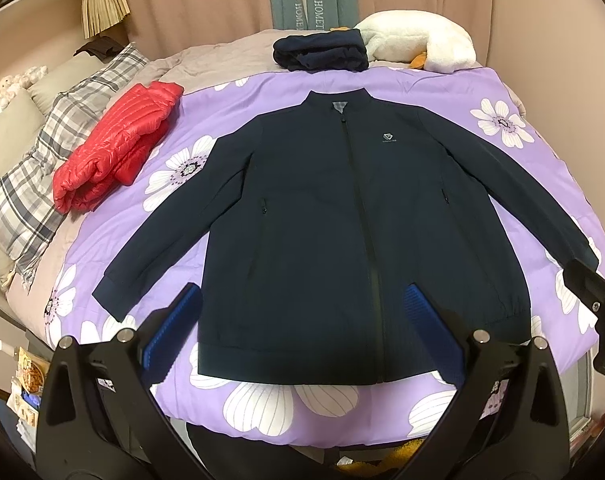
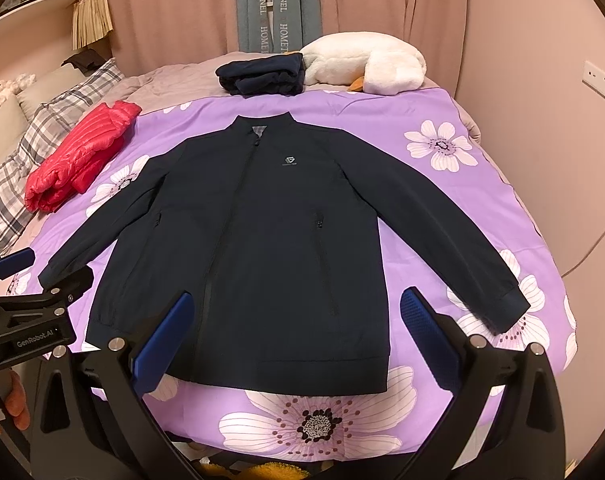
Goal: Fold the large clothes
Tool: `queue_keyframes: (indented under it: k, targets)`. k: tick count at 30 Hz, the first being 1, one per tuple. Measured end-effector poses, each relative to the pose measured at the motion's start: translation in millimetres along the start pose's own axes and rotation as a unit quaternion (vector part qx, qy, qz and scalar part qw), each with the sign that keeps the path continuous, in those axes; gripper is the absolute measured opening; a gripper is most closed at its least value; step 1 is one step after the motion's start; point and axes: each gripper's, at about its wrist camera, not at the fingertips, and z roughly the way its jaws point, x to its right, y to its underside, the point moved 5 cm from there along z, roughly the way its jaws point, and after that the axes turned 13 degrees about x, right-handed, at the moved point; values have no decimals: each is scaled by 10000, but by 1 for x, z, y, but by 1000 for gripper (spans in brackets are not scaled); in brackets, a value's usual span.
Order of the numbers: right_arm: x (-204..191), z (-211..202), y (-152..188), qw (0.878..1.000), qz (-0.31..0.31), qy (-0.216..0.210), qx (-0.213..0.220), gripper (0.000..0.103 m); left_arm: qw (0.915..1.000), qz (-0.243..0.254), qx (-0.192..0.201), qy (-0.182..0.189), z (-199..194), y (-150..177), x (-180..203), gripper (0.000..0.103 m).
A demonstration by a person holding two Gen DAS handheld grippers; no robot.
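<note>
- Navy zip jacket (image 1: 342, 216) lies flat and face up in the middle of the purple floral quilt (image 1: 502, 92), sleeves spread, hem toward the near edge.
- Left gripper (image 1: 302, 320) hovers over the hem, jaws wide, holding nothing.
- Right gripper (image 2: 298, 320) hangs above the hem too, jaws wide and empty.
- Folded red puffer jacket (image 1: 114, 144) sits at the quilt's left edge.
- Folded dark garment (image 1: 320, 50) rests at the far edge, just beside a white plush toy (image 1: 422, 40).

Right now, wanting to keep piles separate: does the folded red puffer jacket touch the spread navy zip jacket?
Apart. The left wrist view shows purple floral quilt between the red puffer jacket and the navy jacket's sleeve.
</note>
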Motion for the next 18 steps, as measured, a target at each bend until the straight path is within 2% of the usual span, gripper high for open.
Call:
queue_keyframes:
  k: [18]
  targets:
    - [-4,0,1,10000,-3,-17,-11,102,10000,0,-6,11,1,0,1,101]
